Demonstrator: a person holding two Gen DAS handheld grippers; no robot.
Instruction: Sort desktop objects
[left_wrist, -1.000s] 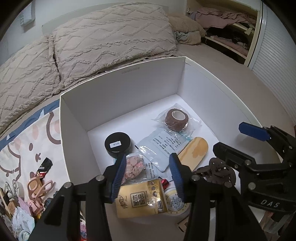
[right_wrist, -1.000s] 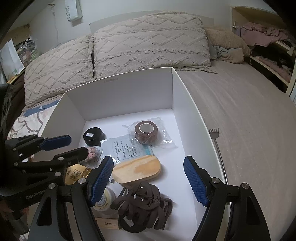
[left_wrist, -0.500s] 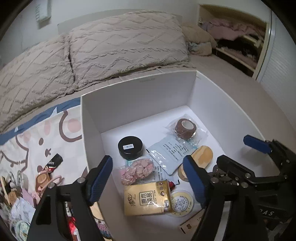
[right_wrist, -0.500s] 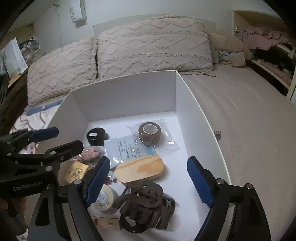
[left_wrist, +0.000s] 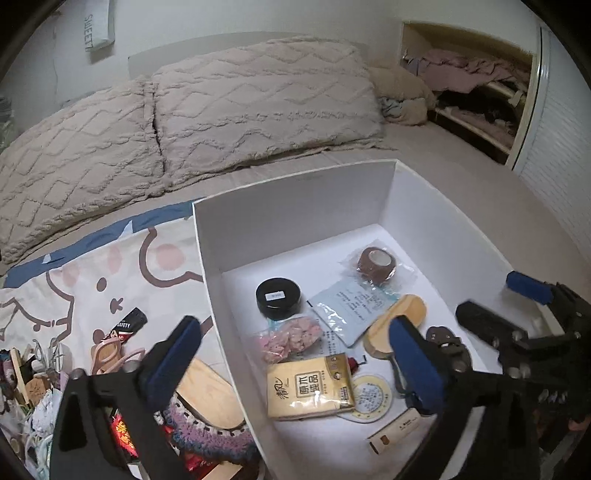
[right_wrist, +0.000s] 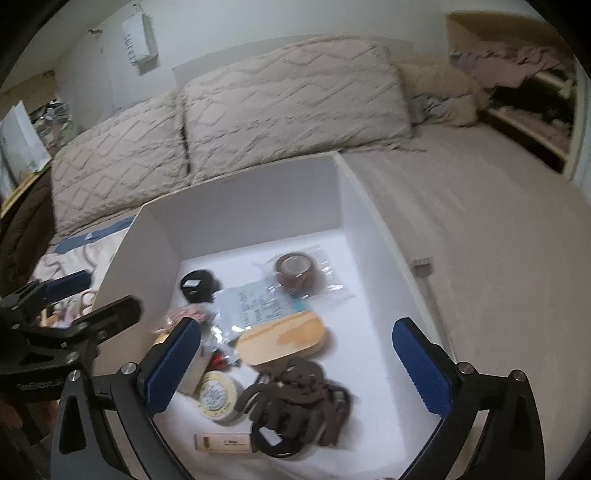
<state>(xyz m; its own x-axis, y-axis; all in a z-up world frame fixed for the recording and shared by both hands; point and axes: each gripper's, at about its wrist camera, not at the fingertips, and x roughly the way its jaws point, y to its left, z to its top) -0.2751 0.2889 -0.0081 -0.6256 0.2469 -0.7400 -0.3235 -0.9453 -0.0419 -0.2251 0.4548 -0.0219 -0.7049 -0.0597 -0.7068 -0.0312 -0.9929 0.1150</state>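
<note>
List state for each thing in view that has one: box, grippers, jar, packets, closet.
White box: open-topped, part filled.
Left gripper: open, jaws just widened, empty.
Right gripper: open, jaws just widened, empty.
Black jar: lid on.
Brown tape roll: in its clear wrapper.
Pink candy bag: looks sealed.
Brown hair claw: lying loose in box.
Closet: open.

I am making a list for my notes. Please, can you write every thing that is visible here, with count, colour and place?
box: 1, white, on bed
round tin: 1, black, inside box, far left
tape roll: 1, brown, bagged, far right
leaflet packet: 1, pale blue, middle
pink sweets bag: 1, below tin
tissue pack: 1, yellow, near side
wooden brush: 1, tan, middle
hair claw: 1, brown, near side
pillows: 2, beige, behind box
left gripper: open, empty
right gripper: open, empty
</note>
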